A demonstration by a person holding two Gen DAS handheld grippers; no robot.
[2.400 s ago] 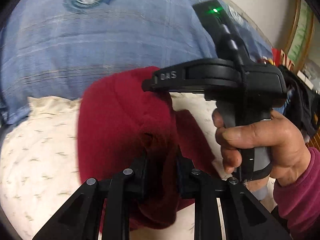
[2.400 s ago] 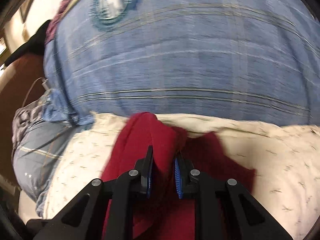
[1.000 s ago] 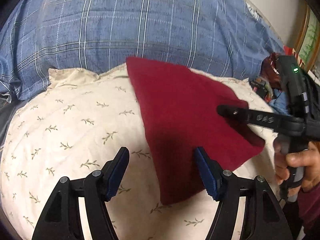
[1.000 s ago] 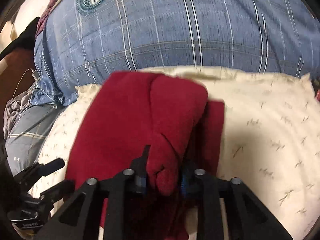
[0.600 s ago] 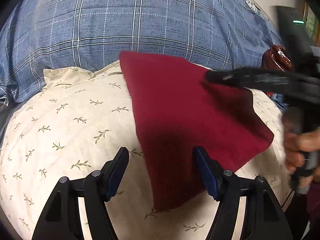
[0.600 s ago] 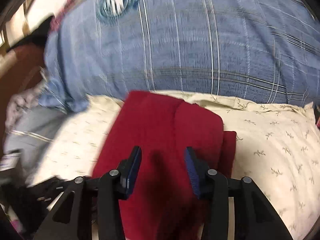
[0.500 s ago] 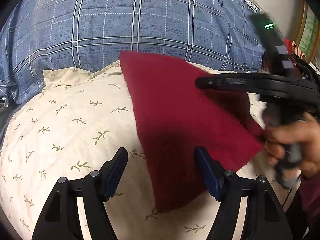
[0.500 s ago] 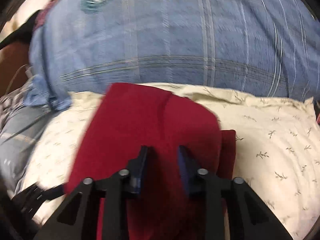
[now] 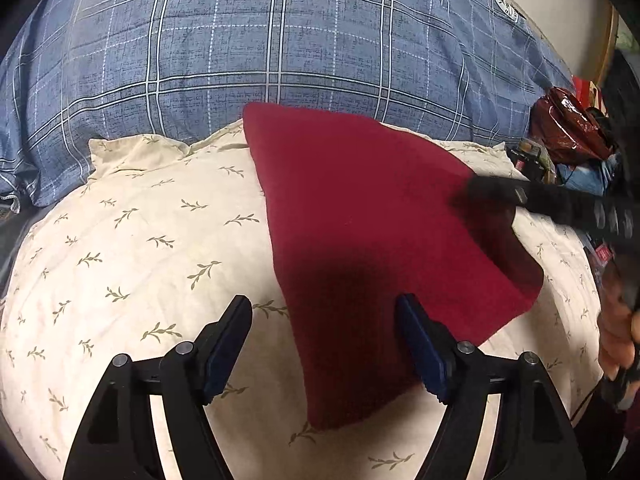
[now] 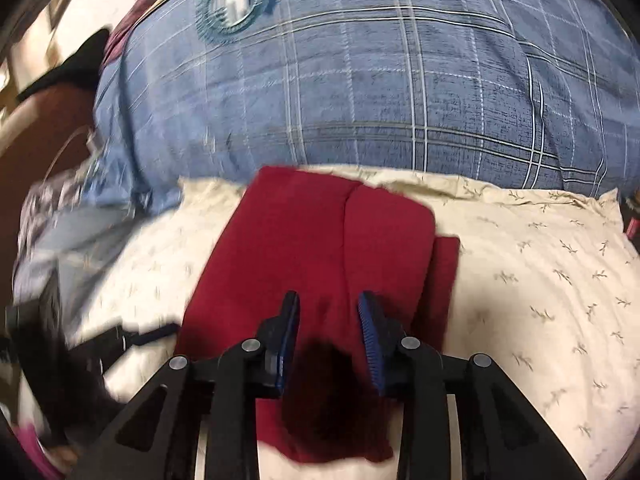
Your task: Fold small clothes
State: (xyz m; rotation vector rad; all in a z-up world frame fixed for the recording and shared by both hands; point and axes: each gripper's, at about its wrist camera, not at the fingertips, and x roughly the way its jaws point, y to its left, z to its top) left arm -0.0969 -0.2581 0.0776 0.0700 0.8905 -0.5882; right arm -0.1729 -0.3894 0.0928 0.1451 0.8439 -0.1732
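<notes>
A folded dark red garment (image 9: 360,216) lies flat on a cream pillow with a leaf print (image 9: 132,248). In the right wrist view the red garment (image 10: 320,248) shows a folded flap on its right side. My left gripper (image 9: 324,340) is open and empty, its jaws wide apart above the garment's near edge. My right gripper (image 10: 328,328) is open with a narrow gap, hovering over the garment's near end and holding nothing. The right gripper also shows blurred at the garment's right edge in the left wrist view (image 9: 520,196).
A blue plaid pillow (image 9: 280,40) stands behind the cream one. Red and dark bags (image 9: 568,128) sit at the far right. Striped cloth and a cable (image 10: 60,208) lie at the left in the right wrist view.
Both grippers have let go of the red garment, which now lies folded on the pillow. The right gripper has opened and drawn back towards the garment's right side.
</notes>
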